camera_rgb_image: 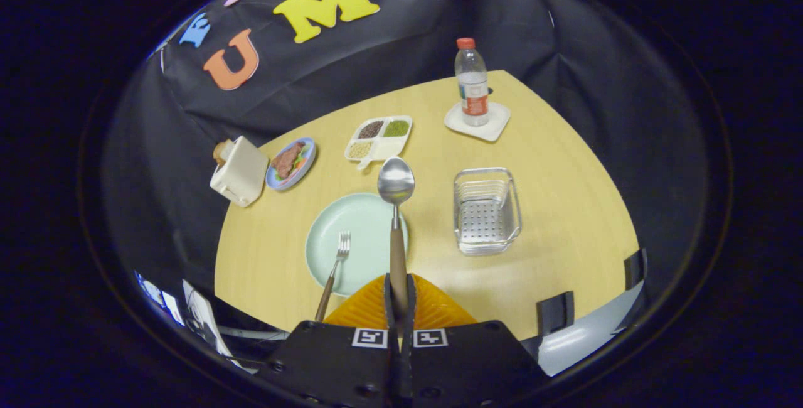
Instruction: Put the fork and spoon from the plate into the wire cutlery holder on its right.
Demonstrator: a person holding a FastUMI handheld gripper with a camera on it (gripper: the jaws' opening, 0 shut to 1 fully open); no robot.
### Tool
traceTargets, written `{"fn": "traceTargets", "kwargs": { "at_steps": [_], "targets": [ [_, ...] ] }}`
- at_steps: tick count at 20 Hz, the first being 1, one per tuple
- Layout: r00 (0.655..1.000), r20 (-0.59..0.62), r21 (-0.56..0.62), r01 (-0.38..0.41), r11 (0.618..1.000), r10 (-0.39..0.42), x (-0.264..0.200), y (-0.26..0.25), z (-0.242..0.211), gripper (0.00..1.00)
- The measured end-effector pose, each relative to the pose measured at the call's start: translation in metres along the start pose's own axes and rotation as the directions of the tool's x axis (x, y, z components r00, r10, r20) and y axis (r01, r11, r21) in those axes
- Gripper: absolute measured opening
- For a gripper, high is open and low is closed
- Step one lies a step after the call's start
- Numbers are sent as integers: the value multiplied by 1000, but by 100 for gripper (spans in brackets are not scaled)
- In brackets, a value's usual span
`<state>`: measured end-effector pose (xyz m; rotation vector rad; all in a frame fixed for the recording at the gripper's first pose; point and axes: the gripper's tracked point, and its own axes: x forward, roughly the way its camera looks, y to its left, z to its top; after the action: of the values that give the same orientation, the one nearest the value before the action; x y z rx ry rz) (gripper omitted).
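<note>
Gripping the spoon [396, 207] by its wooden handle, my tool [399, 298] has both fingers pressed tight on it, with no gap left between them; the spoon points straight ahead toward twelve o'clock, its bowl raised above the far rim of the pale green plate [364, 226]; the fork [334, 270] lies at about ten o'clock from my fingers, tines on the plate and handle trailing off its near edge toward me; the wire cutlery holder [487, 210] stands on the table [564, 220] at about two o'clock, just beside the plate and apart from it; beyond the spoon sits a divided tray [378, 137] of grains; a water bottle [472, 81] stands on a white coaster [478, 122] at one o'clock; a small dish of food [291, 162] and a toaster [239, 171] sit at eleven o'clock.
</note>
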<state>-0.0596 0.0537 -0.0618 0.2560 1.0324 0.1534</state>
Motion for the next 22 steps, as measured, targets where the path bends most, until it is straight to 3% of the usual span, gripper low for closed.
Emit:
{"fn": "traceTargets", "kwargs": {
  "at_steps": [7,17,22],
  "targets": [
    [993,-67,48,97,994,-93,-20,-67,4,0],
    [964,-255,120,108,987,-75,-16,-57,-26,0],
    [963,-252,144,135,980,-96,-11,-59,-13,1]
  ]
}}
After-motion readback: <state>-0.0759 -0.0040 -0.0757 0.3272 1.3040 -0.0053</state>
